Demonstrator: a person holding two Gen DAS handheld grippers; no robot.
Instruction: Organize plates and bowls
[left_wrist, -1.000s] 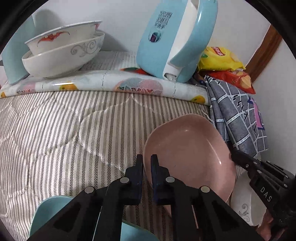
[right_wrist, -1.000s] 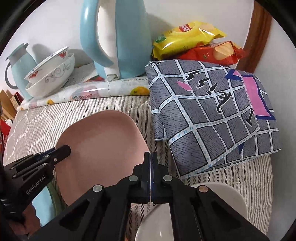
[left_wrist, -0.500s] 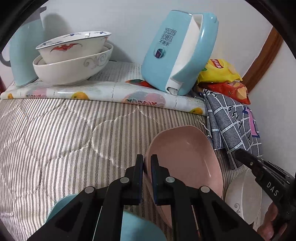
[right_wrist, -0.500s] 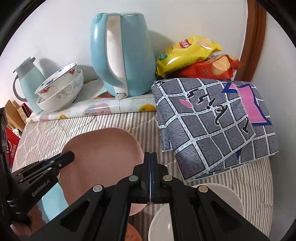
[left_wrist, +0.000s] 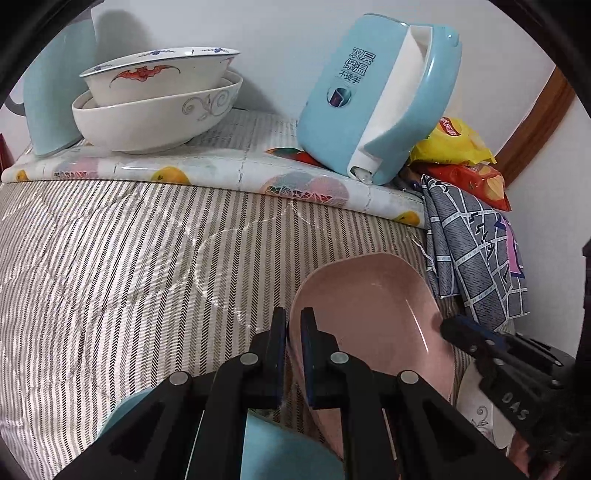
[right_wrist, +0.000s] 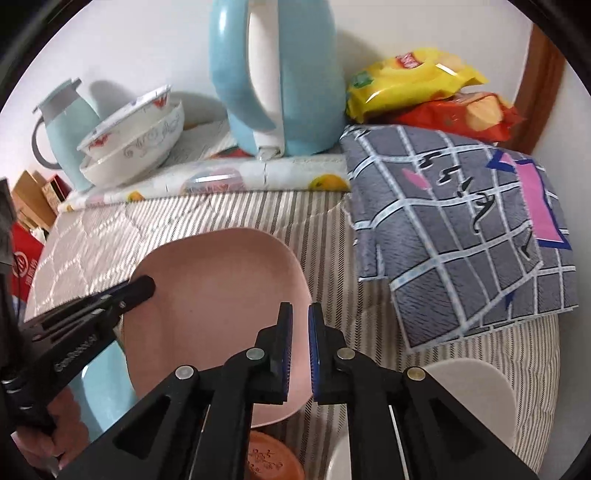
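Pink and shallow, the plate (left_wrist: 373, 314) hangs tilted above the striped bed cover (left_wrist: 129, 258), its near rim pinched between the pads of the left hand-held gripper (left_wrist: 293, 328). In the right wrist view the same plate (right_wrist: 221, 295) fills the middle, with the left tool clamped on its far-left edge.

The change is on the other side: the right hand-held gripper (right_wrist: 301, 328), fully closed a moment ago, has just been opening and now shows a narrow slit between its blue pads, empty, right beside the plate's right rim. That reads as preparation to take or steady the plate, perhaps a handover.

Around it lie a blue plate (left_wrist: 280, 450) below the left tool, a white bowl (right_wrist: 476, 398) and a small brown dish (right_wrist: 269, 458). The two stacked bowls (left_wrist: 159, 107) wait at the back, a likely place for sorting.
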